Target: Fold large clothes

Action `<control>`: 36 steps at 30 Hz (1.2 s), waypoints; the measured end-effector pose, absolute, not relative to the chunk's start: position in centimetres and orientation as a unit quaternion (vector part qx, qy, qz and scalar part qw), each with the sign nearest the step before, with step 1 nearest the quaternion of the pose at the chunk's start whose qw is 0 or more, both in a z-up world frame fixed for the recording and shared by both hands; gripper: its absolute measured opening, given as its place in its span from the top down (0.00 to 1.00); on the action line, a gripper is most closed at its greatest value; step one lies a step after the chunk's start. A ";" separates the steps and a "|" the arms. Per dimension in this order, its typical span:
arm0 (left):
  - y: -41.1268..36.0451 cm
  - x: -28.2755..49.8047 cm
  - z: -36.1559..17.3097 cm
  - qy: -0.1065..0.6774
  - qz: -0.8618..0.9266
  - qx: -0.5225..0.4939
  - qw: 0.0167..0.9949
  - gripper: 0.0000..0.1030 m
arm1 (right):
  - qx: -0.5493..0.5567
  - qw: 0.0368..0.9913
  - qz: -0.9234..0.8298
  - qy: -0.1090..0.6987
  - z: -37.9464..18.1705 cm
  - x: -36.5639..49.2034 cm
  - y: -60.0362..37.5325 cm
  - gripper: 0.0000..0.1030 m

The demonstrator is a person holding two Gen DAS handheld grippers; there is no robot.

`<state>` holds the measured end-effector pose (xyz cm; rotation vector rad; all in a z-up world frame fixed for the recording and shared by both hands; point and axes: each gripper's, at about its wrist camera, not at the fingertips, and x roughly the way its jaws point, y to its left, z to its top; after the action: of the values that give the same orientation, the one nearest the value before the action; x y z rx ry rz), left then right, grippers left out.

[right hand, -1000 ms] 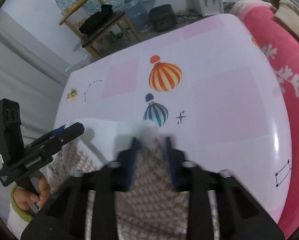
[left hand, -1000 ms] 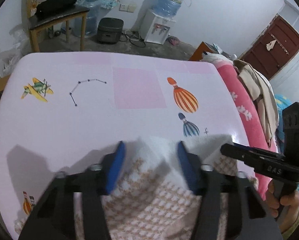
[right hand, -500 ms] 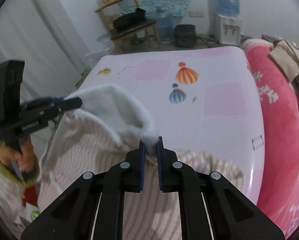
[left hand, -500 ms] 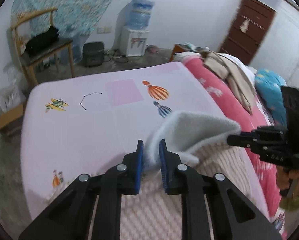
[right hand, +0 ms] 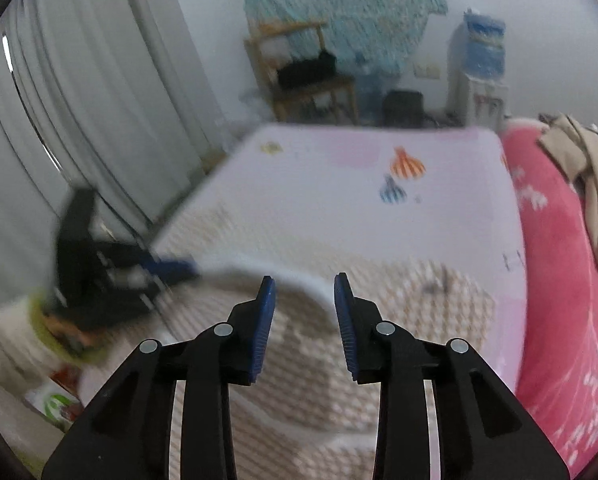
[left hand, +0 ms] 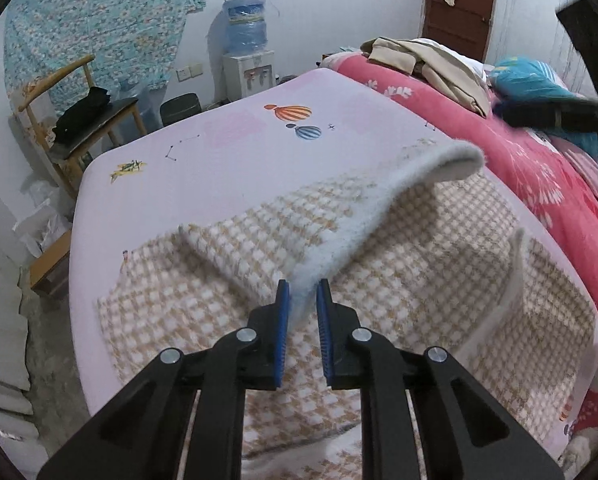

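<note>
A large beige houndstooth garment [left hand: 439,264] with white fleece lining lies spread over the pink sheet [left hand: 235,160]. My left gripper [left hand: 301,300] is shut on the garment's white fleece edge, which it holds lifted and folded back over the checked side. The edge's far corner [left hand: 455,160] curls free in the air. My right gripper [right hand: 305,284] has its jaws opening; the white edge [right hand: 291,270] lies just past its tips and no pad presses on it. In the right wrist view the left gripper [right hand: 167,268] is a blur at the left. The right gripper [left hand: 559,116] shows blurred at the left wrist view's upper right.
A pink flowered blanket [left hand: 539,184] with beige clothes [left hand: 427,60] and a blue pillow [left hand: 535,80] borders the sheet on the right. Beyond the bed stand a wooden chair [left hand: 79,120] with a black bag, a water dispenser [left hand: 247,52] and a brown door [left hand: 459,4]. Grey curtains [right hand: 79,120] hang on the left.
Both grippers drew the garment's white edge up and back over the checked side. The right gripper then let go of the edge and its jaws parted; the left one stayed shut on it.
</note>
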<state>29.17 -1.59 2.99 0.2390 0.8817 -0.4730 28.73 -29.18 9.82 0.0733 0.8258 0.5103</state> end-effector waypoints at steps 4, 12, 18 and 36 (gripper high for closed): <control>-1.0 28.8 2.8 0.420 -0.224 0.090 0.875 0.87 | 0.059 0.869 0.262 0.415 8.8 31.6 -27.0 0.72; 3.2 27.6 4.1 0.423 -0.224 0.020 0.878 0.87 | 0.096 0.793 0.245 0.550 -1.9 34.4 -25.5 0.83; 2.7 30.8 6.3 0.401 -0.235 -0.024 0.885 0.87 | 0.111 0.797 0.251 0.538 -2.6 33.2 -26.0 0.83; 0.4 38.2 -0.3 0.478 -0.237 -0.024 0.845 0.86 | 0.091 0.840 0.161 0.509 -0.5 38.3 -29.4 0.78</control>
<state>38.25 0.36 -0.28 -0.0506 1.0083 -0.5005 38.29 -29.39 -0.47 0.1920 1.0768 0.3394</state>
